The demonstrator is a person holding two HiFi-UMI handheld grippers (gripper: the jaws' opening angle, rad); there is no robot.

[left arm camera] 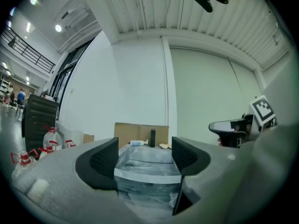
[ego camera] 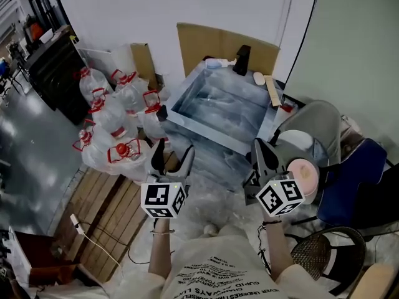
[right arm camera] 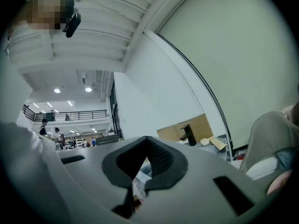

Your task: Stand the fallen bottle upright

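- The only clear print is the black-and-white square marker on each gripper's cube; the lettering on the person's shirt [ego camera: 215,279] is upside down in the head view and too small to read.
- No label can be made out on the bottle [ego camera: 218,63].
- The worktop [ego camera: 193,129] is a shallow tray shape wrapped in clear film, with nothing visible in its sunken middle.
- Clear water jugs [ego camera: 115,114] with red caps and handles stand crowded on the floor to its left; whether they are full cannot be told.
- A sheet of cardboard [ego camera: 206,42] leans against the wall behind the worktop.
- The bottle lies on its side on the worktop's far edge, in front of the cardboard.
- Its long axis runs left to right, with the pale blue body on the left and the white nozzle pointing right.
- That nozzle points towards a black tap [ego camera: 242,60], which stands upright just beside it.
- Further right along that edge lie a pale oval bar [ego camera: 259,78] and a wooden block [ego camera: 272,91].
- The left gripper [ego camera: 174,146] is held near the person, well short of the bottle; its fingers are spread apart, and only the film-wrapped worktop shows through the gap.
- The right gripper [ego camera: 260,145] is at about the same level on the right, its fingers brought together and holding nothing.
- A grey chair [ego camera: 312,126] sits to the right.
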